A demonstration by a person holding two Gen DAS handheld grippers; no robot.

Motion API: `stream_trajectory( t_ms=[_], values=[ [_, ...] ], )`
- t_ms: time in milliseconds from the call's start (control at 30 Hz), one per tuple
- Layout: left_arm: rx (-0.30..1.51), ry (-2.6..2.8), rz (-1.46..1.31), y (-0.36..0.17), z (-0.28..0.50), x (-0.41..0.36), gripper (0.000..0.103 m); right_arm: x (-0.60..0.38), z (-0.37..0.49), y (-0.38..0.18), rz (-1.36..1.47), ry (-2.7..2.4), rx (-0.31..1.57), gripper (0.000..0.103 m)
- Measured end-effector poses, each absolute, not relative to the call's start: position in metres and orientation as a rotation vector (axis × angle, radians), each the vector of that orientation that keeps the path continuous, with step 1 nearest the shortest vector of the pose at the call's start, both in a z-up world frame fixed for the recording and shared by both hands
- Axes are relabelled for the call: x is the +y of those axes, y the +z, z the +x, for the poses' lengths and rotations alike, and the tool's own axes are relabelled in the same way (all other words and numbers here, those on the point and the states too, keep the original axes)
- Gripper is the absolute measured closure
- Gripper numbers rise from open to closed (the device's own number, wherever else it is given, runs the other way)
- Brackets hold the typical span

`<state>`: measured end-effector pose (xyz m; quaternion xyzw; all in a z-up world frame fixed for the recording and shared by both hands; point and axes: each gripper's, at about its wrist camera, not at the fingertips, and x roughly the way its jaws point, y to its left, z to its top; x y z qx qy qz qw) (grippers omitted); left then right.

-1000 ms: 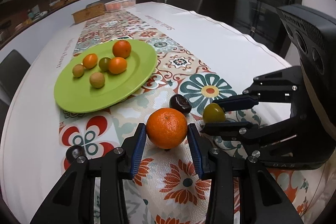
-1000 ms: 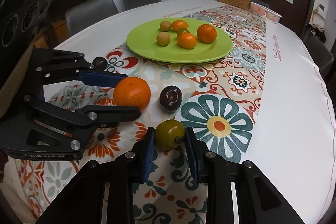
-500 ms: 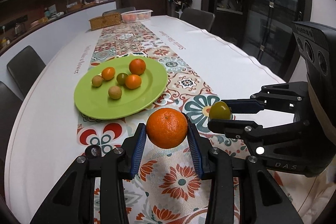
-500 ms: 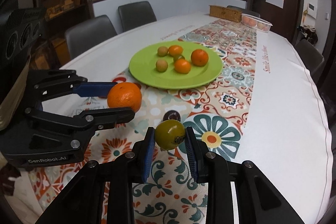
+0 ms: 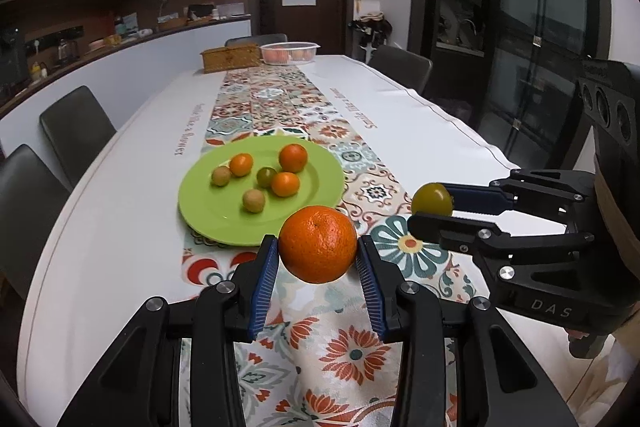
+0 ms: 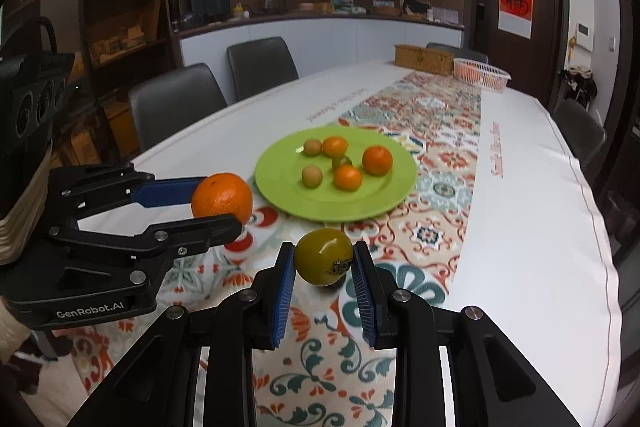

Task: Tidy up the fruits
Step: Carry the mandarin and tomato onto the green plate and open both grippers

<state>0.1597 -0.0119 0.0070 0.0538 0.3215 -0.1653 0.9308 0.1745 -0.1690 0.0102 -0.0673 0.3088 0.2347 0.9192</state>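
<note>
Stretching away from both cameras, the long white-clothed dining table (image 5: 420, 119) carries a patterned floral runner (image 5: 280, 107) down its middle, and grey padded chairs (image 6: 176, 107) stand along its sides. Taking the round lime-green plate (image 5: 208, 203) as the landmark: it lies on the runner, and on it sit three small orange mandarins (image 5: 293, 157), two tan-green round fruits (image 5: 253, 201) and one dark green fruit (image 5: 266, 177), all close together near the plate's middle. Far beyond the plate, at the table's far end, a woven brown box (image 5: 230, 57) stands just beside a clear plastic tub of orange fruit (image 5: 289, 52).

On the near side of the plate, the left gripper (image 5: 318, 261) hangs above the runner, its blue ribbed pads (image 5: 264, 283) pinching a large round orange (image 5: 317, 244) from both sides; the orange is off the cloth and, in the left wrist view, overlaps the plate's near rim. To the right of the plate, the right gripper (image 6: 323, 267) is held at a similar height, its pads pinching a small yellow-green round fruit (image 6: 323, 255) with a dry brown stem scar, also clear of the table. The two grippers are side by side, near but apart.
</note>
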Motion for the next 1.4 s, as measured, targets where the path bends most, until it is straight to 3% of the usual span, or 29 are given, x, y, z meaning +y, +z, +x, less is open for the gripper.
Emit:
stream_trajectory(
  t_ms=[933,1400],
  values=[
    [0.713,-0.237,0.046,0.013,0.248,0.027,0.064,-0.129,0.264,0.035,-0.189,0.479,0.59,0.073],
    [0.809,-0.233,0.008,-0.018,0.302,0.041,0.064,-0.109,0.327,0.008,-0.222,0.459,0.671,0.073]
  ],
)
